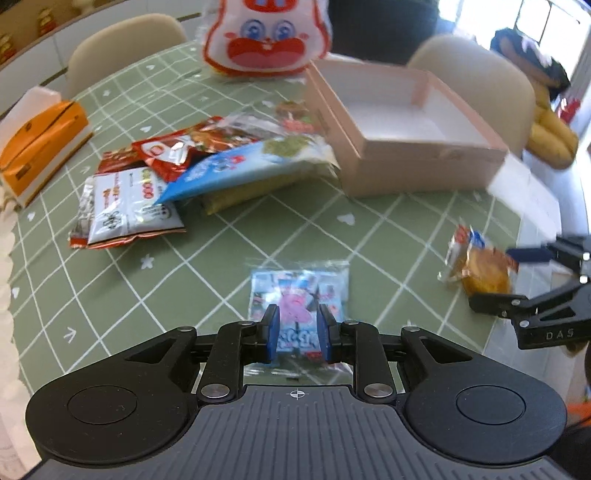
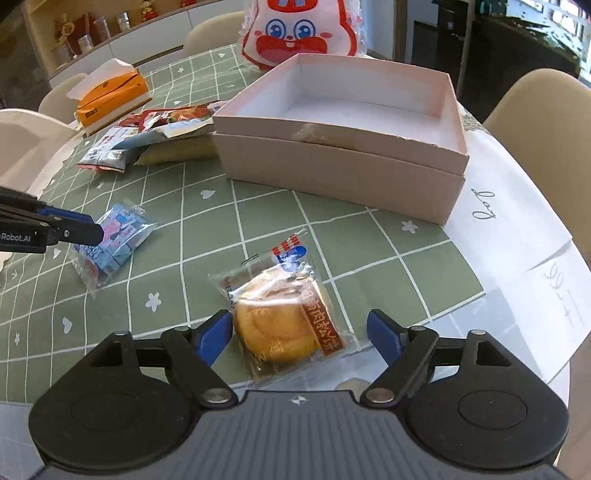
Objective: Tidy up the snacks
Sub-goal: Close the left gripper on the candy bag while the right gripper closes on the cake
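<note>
My left gripper (image 1: 296, 332) has its blue pads narrowed around a small blue-and-pink snack packet (image 1: 299, 291) lying on the green checked tablecloth; the packet also shows in the right wrist view (image 2: 114, 240). My right gripper (image 2: 299, 332) is open, its fingers either side of a wrapped golden pastry (image 2: 284, 317) on the table; the pastry also shows in the left wrist view (image 1: 480, 267). An open, empty pink box (image 2: 343, 147) stands beyond both. A pile of snack bags (image 1: 177, 173) lies left of the box.
An orange tissue box (image 1: 40, 144) sits at the left edge of the table. A red-and-white bunny bag (image 2: 301, 31) stands behind the pink box. Beige chairs (image 1: 122, 44) ring the table. White paper sheets (image 2: 517, 236) lie at the right edge.
</note>
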Action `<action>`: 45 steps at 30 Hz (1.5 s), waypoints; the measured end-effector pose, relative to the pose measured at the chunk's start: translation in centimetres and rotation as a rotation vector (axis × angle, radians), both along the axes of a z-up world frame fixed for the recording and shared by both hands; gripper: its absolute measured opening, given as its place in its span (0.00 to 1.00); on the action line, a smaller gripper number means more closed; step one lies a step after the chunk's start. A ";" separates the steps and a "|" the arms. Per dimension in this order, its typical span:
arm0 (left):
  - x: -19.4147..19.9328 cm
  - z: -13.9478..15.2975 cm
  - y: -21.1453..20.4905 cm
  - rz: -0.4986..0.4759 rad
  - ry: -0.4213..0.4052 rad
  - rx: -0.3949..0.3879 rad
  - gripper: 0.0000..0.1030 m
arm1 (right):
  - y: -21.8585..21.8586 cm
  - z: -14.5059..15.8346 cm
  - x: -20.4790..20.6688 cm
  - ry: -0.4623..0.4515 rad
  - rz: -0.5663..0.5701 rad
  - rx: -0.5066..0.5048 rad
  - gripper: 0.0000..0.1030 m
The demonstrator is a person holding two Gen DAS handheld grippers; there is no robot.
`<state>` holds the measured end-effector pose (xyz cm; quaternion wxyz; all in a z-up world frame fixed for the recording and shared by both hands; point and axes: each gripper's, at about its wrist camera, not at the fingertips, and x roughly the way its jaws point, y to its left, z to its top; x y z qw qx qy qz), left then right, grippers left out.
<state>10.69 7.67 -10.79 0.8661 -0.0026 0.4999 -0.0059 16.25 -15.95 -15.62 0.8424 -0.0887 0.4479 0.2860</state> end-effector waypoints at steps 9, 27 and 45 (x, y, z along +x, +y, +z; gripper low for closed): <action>0.9 -0.9 -1.6 -0.067 0.010 0.004 0.44 | 1.2 -0.8 -1.1 -0.031 0.000 -0.038 1.00; 0.3 -2.5 -3.2 -0.144 -0.024 0.097 0.88 | 0.9 -1.1 -1.9 -0.087 0.019 -0.035 1.00; 1.2 -2.9 -0.3 0.072 -0.076 -0.034 0.71 | 0.4 0.0 -1.6 -0.152 0.006 -0.008 0.88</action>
